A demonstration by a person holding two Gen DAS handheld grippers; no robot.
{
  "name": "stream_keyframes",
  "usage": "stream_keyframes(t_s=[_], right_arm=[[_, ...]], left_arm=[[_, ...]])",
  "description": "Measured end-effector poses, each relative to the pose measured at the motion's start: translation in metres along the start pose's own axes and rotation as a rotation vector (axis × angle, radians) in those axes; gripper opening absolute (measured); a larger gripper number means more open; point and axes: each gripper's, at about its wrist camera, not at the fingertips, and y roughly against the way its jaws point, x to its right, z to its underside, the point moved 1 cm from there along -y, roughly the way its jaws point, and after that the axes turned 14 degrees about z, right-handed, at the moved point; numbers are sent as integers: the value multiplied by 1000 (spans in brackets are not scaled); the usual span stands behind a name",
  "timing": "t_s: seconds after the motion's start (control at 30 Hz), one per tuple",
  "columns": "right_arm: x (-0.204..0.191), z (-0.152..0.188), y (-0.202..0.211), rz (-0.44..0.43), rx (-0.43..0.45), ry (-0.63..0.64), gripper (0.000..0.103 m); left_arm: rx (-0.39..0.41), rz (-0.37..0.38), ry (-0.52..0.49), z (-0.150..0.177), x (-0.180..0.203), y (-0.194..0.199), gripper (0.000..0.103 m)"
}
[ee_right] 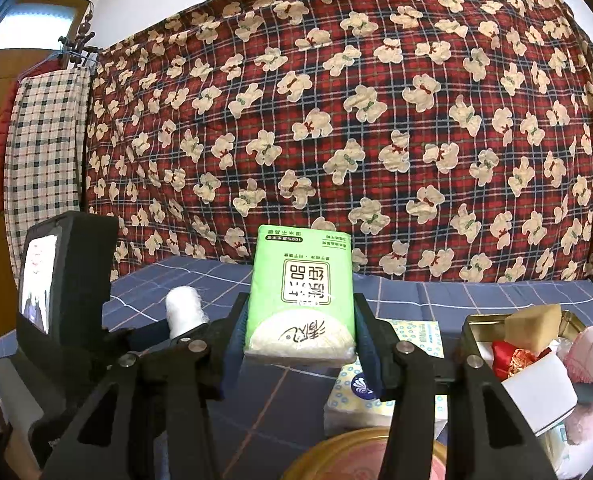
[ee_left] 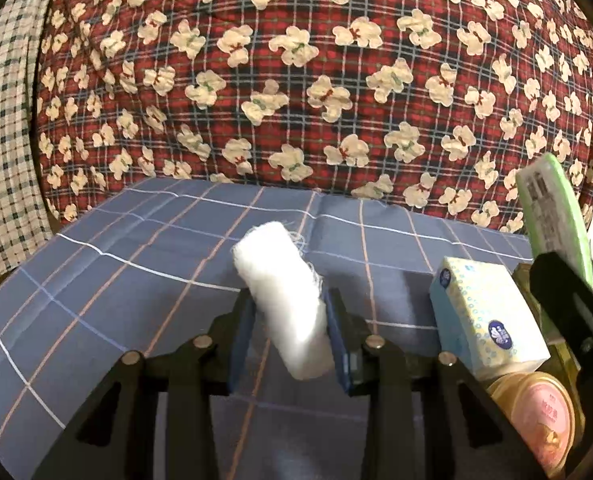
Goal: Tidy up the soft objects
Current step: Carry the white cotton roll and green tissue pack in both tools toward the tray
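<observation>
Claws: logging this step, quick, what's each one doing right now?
Left claw: closed on the white gauze roll.
Right claw: closed on the green tissue pack.

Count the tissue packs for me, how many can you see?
2. The green plastic tissue pack is clamped in the right gripper; the pale blue dotted tissue pack lies on the checked blue cloth. More may be hidden.
</observation>
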Motion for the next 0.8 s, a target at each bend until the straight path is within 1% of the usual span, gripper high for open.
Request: stream_keyframes(t_s=[0.13,0.43,0.67,0.8], right_arm=[[-1,2,6,14,33,10,51],[-1,7,12,36,63,30,51],[10,8,18,36,67,10,51],[14,8,23,47,85,2,51]], left_arm=[[13,-2,4,1,-2,4,34],[79,-36,-25,3,4,16,34],[123,-46,-40,5,9,27,34],[134,-40,-41,6,13,30,34]])
